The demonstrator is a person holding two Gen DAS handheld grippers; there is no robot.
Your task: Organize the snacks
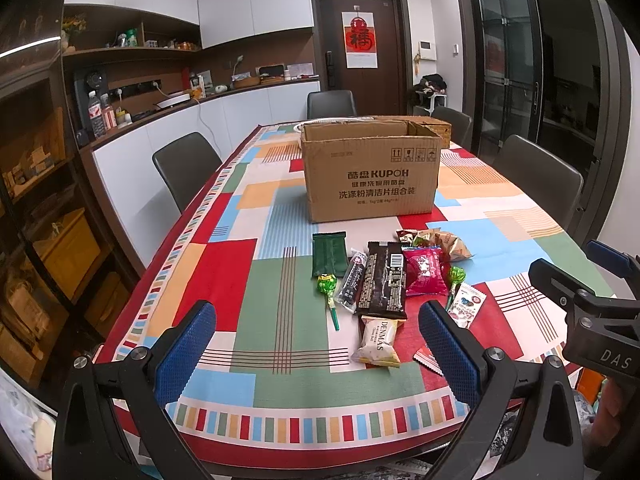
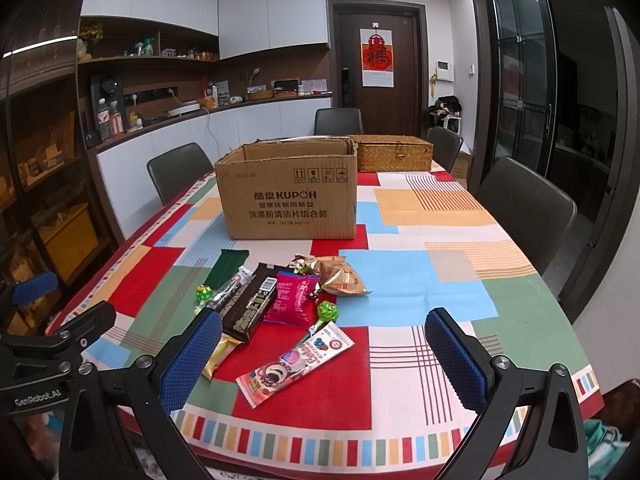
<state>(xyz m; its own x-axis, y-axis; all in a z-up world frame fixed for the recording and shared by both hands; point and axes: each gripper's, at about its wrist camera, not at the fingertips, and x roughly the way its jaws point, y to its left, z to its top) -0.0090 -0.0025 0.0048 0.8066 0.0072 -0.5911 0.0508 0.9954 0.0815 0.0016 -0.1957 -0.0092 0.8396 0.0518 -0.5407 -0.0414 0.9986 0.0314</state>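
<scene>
Lying near the table's front edge (image 2: 320, 436), the snacks (image 2: 280, 300) leave bare cloth beside the cardboard box (image 2: 288, 196); left gripper (image 1: 316, 354) and right gripper (image 2: 324, 360) hover wide, empty.

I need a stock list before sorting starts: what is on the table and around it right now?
cardboard box: 1, brown, open top, mid-table behind the snacks
woven basket: 1, tan, lidded, behind the box on its right
lollipops: 2, green, either side of the pile
green packet: 1, dark green, left of pile
black packet: 1, black, centre
pink packet: 1, magenta, right of the black one
gold packets: crumpled, count unclear, nearest the box
DENMAS packet: 1, cream, front
cartoon wafer packet: 1, white-pink, front right
tablecloth: 1, multicoloured blocks
chairs: 4 visible, dark grey
left tongs: blue pads, open, empty
right tongs: blue pads, open, empty
</scene>
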